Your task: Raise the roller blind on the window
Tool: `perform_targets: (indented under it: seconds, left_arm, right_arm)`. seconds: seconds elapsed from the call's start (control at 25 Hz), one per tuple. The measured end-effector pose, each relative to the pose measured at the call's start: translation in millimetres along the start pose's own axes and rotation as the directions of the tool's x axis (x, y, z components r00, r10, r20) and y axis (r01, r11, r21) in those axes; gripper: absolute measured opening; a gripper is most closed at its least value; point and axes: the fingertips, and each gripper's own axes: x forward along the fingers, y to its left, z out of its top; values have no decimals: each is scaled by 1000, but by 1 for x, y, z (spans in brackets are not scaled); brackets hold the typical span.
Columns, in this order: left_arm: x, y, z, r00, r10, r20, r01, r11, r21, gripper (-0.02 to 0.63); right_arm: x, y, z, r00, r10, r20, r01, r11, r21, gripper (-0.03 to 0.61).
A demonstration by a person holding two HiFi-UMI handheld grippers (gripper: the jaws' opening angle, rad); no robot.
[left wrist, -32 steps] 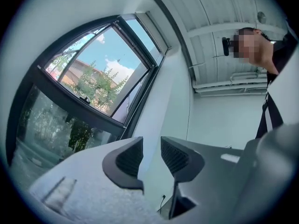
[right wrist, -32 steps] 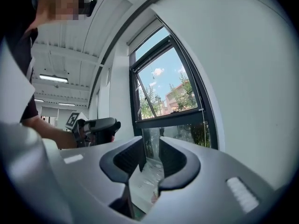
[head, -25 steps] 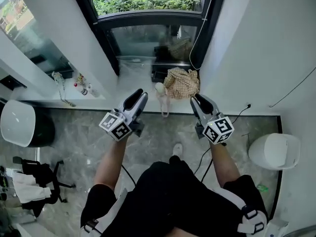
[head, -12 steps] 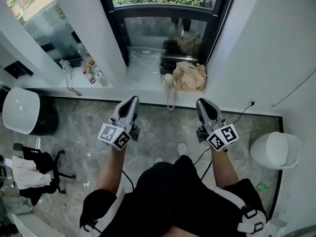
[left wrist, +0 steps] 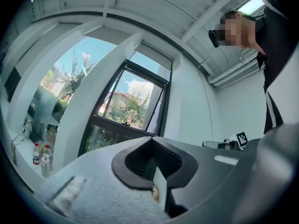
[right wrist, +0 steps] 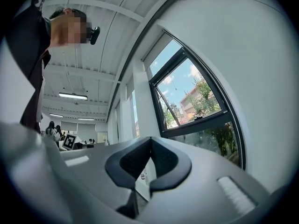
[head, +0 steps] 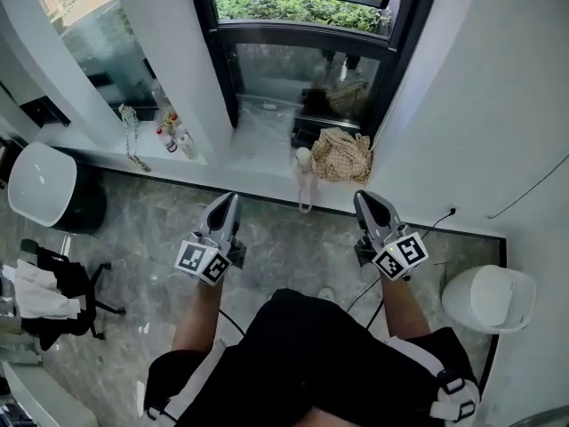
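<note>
Person stands facing the window (head: pixel 298 65), one gripper in each hand, both held out over the grey marble floor (head: pixel 284 238), level w/ each other and well apart. Neither touches the window or the sill.

L gripper (head: pixel 226 199): jaws clenched together, nothing between them. R gripper (head: pixel 364 198): jaws have just been closing, now tight together too, nothing in them.

Roller blind (left wrist: pixel 156 55): seems to be the pale band along the top of the dark window frame, seen from the L gripper view. Glass below it is uncovered, w/ trees and sky showing. It's far above and ahead of both grippers.

On the sill: a checked cloth bag (head: pixel 342 154) approx. between the two grippers, up against the frame's R side. Few small bottles (head: pixel 171 132) further L on the ledge. White rounded seat (head: pixel 40 194) at far L, white bin (head: pixel 489 296) by the R wall.
</note>
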Motion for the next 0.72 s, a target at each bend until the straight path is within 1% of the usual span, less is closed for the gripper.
perform_targets:
  seconds: [0.32,0.52,0.72]
  left_arm:
    - [17,-22,1,1000,-13,-16,13,999,34,0]
    - [19,-26,-4,1000,-14,-28,15,999,33,0]
    - [22,-29,-10,999,-32,-13,32,999,31,0]
  right_arm:
    - [1,-8,-1,1000,24,9,-24,999,36,-2]
    - [-4,-9,-5,1000,30,-8,-30,999,27,-2]
    - [-8,-10,-5,1000,29,-11,-29,999,16,-2]
